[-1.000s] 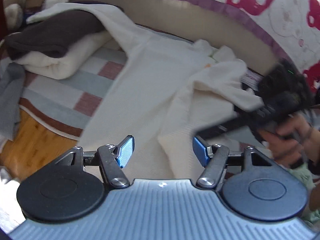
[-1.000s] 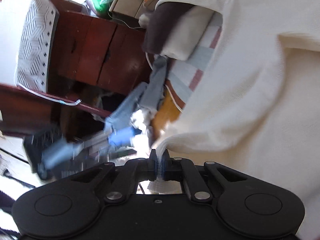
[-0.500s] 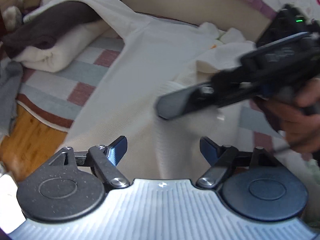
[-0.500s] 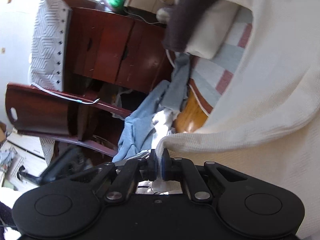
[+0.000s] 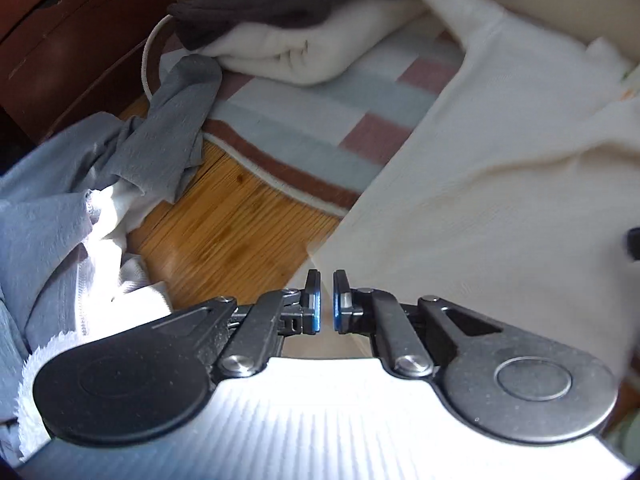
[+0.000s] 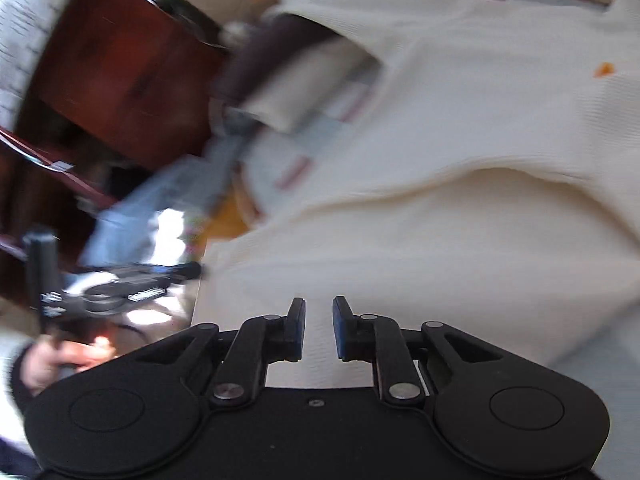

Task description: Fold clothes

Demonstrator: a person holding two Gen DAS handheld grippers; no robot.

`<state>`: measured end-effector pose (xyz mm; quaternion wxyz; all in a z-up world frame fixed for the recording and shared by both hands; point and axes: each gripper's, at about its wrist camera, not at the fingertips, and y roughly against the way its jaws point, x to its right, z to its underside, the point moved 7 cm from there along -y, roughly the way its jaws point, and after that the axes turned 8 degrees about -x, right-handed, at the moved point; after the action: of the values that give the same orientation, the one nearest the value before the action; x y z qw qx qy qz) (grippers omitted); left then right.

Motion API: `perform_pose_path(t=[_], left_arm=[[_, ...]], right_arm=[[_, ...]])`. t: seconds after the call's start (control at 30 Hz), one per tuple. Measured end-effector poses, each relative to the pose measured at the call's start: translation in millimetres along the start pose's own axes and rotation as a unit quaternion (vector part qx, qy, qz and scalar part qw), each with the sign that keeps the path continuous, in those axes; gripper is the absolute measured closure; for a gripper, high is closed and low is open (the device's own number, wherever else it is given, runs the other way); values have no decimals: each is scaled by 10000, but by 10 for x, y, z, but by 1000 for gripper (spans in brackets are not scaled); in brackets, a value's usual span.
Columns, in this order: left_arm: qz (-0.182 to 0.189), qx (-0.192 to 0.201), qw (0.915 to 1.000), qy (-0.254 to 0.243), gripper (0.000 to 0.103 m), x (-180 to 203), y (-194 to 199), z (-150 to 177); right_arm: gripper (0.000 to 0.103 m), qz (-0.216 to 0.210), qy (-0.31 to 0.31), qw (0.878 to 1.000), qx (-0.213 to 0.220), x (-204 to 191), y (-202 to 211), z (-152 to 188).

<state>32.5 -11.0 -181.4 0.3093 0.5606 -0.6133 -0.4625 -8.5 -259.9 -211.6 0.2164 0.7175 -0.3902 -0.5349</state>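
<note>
- To the left of the left claw point(image 5: 326, 300) lies a heap of grey clothes point(image 5: 72, 200), partly on the wooden floor point(image 5: 224, 224), well apart from the pads.
- Ahead of this claw and to its left, a folded white piece with a dark piece on top point(image 5: 304, 28) rests on the striped mat point(image 5: 320, 120).
- The left claw has its pads nearly pressed together, with only a thin gap, and I see no cloth between them. It stands at the near left corner of the cream sweater point(image 5: 500, 184), just beside the edge.
- The sweater is spread on the mat ahead and to the right of both claws; one part is laid over the body with a soft ridge across.
- The right claw point(image 6: 319, 330) is spread a little and holds nothing; the cream cloth lies directly under and in front of it.
- I judge that a fold of this sweater is in progress. The next move probably calls for a firm pinch on the hem corner, taking all the layers, so the cloth does not slip.
</note>
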Motion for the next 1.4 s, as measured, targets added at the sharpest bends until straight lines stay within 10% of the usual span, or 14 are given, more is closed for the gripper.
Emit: perform_pose_path(t=[0.2, 0.4, 0.67, 0.83, 1.1, 1.2, 1.33, 1.4], left_arm=[[-706, 250, 9972, -27, 98, -151, 87, -112], [907, 618, 9905, -823, 71, 277, 285, -304], [1503, 1667, 9300, -2910, 19, 1731, 483, -635], [1135, 2025, 8983, -3731, 19, 2474, 284, -674], [1306, 1488, 9242, -3265, 21, 2616, -41, -887], [1412, 1252, 9337, -3042, 42, 2649, -158, -966], [2002, 970, 9333, -2818, 49, 2608, -228, -1019], [2531, 872, 9223, -2789, 35, 2557, -191, -989]], right_arm=[[73, 1205, -57, 9927, 60, 283, 129, 18], [64, 2153, -766, 9701, 819, 806, 753, 248], [47, 2085, -2705, 9158, 2114, 1539, 1562, 1136], [46, 1248, -3485, 8862, 2786, 1787, 1690, 1463], [41, 5, -4231, 8560, 2972, 1870, 1333, 1295], [41, 11, -4152, 8657, 2795, 1704, 1173, 1137], [40, 928, -3834, 8730, 2869, 1638, 1207, 991], [41, 1414, -3931, 8513, 3173, 1678, 1293, 1039]])
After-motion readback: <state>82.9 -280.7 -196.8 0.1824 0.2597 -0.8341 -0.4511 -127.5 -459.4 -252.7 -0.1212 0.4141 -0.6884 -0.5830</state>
